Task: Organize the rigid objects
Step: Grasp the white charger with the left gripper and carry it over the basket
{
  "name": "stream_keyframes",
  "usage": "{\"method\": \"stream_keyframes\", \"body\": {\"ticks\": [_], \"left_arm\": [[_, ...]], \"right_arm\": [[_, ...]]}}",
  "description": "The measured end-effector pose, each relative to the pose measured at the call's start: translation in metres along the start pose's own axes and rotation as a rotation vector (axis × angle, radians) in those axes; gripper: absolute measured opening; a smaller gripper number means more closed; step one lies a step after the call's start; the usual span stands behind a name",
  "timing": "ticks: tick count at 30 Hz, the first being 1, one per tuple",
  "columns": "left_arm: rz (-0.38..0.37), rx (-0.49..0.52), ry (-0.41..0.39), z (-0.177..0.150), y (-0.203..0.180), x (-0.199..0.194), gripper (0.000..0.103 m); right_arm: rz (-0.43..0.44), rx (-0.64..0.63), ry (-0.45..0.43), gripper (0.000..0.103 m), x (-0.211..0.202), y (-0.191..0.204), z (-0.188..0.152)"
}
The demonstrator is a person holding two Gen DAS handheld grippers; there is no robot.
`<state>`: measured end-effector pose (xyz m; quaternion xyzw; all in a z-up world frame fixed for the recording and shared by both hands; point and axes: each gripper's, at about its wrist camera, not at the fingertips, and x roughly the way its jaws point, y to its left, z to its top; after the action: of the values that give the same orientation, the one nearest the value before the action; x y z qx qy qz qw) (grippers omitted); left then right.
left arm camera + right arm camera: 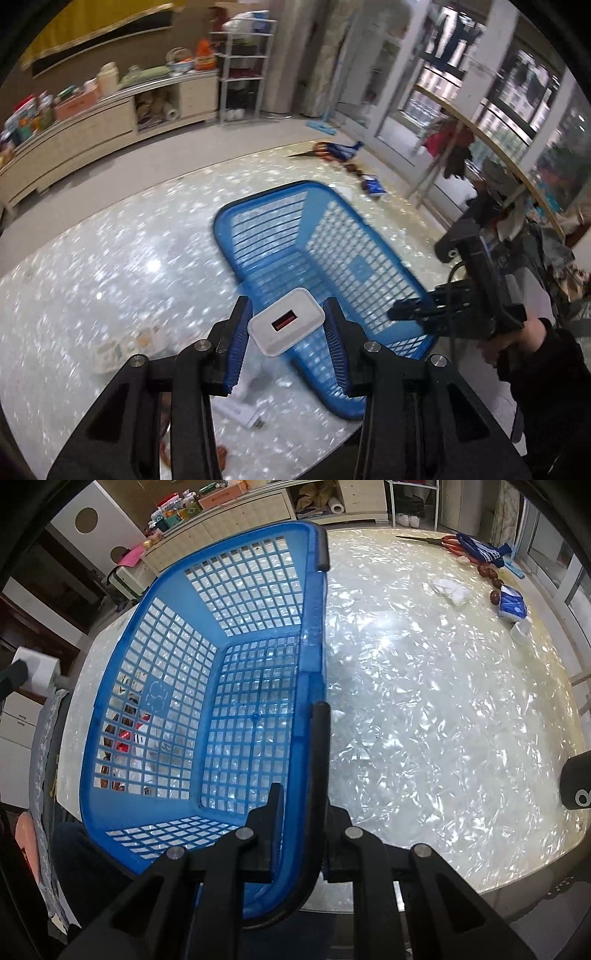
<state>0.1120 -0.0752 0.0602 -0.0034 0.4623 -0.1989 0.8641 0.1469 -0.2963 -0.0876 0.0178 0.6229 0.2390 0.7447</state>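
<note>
My left gripper (pixel 287 328) is gripping one white charger (pixel 286 322) between its blue pads, holding it in the air over the near end of the basket (pixel 332 236). The charger's face with the red port is turning up toward my left camera, and its long axis is running across the gap from pad to pad. My right gripper (pixel 301 812) is clenching the basket's rim and one black handle (pixel 319 760) that is lying along that rim; the jaws are sitting tight on both. The single blue basket is resting on the shiny table (pixel 443 701), its long axis running away from my right camera, and I am seeing nothing inside it. A second black handle end (pixel 323 554) is showing at the far rim. Far off, one pair of red-handled scissors (pixel 436 541) is lying on the table.
</note>
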Motion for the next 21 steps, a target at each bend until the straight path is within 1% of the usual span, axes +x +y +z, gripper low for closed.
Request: {"method": "stream_keyframes", "body": {"ticks": [3, 9, 13, 17, 21], "left_arm": [[-0.010, 0.054, 0.003, 0.008, -0.011, 0.019, 0.043], [-0.015, 0.088, 0.073, 0.015, -0.019, 0.066, 0.043], [-0.037, 0.076, 0.120, 0.013, -0.013, 0.093, 0.043], [-0.037, 0.112, 0.161, 0.007, -0.018, 0.115, 0.043], [-0.037, 0.140, 0.183, 0.005, -0.021, 0.126, 0.043]], "right_arm": [[0.005, 0.007, -0.004, 0.015, 0.001, -0.001, 0.003], [0.011, 0.023, -0.009, 0.015, -0.001, -0.003, 0.002], [0.011, 0.025, -0.020, 0.015, -0.003, -0.003, 0.001], [0.015, 0.019, -0.025, 0.015, -0.004, -0.004, 0.000], [0.018, 0.024, -0.026, 0.015, -0.006, -0.007, -0.001]]}}
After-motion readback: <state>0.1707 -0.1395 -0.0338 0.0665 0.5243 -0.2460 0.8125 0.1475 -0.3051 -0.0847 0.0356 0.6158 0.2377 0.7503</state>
